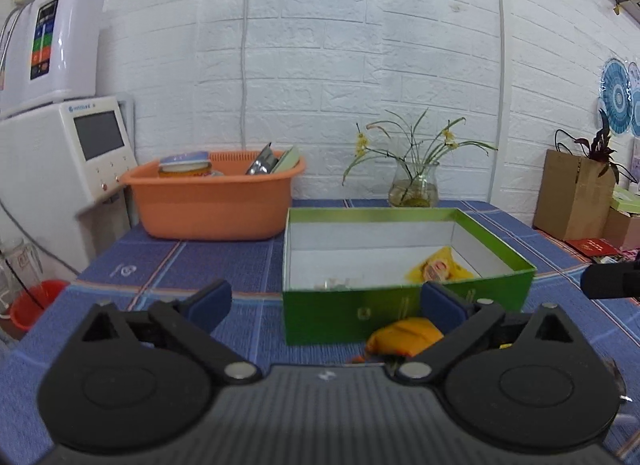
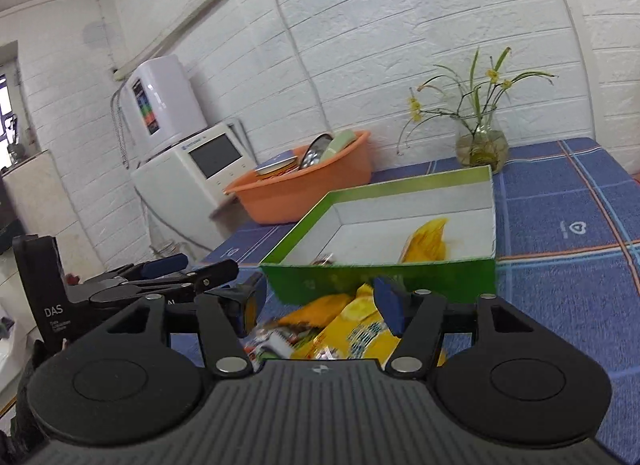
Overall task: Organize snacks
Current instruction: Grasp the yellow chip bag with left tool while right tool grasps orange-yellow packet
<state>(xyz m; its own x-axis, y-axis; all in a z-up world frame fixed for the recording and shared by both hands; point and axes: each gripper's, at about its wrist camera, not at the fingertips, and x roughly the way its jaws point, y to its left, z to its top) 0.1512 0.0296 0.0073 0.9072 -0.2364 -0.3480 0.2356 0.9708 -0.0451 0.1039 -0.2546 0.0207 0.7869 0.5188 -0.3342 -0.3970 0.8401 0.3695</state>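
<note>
Both spread wide and empty: left gripper (image 1: 326, 301) and right gripper (image 2: 316, 305), tilted slightly down over blue checked desk (image 1: 224, 261), near green cardboard box (image 1: 400, 305); yellow snack packets (image 2: 352, 333) just before it, one inside.

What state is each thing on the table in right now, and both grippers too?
Left gripper: open, empty.
Right gripper: open, empty, above the loose snacks.
Green box: open, no lid, nearly empty.
Yellow packet: lying inside the box.
Loose snacks: piled on the cloth in front of the box.
Orange tub: holding dishes.
Vase: upright, with flowers.
</note>
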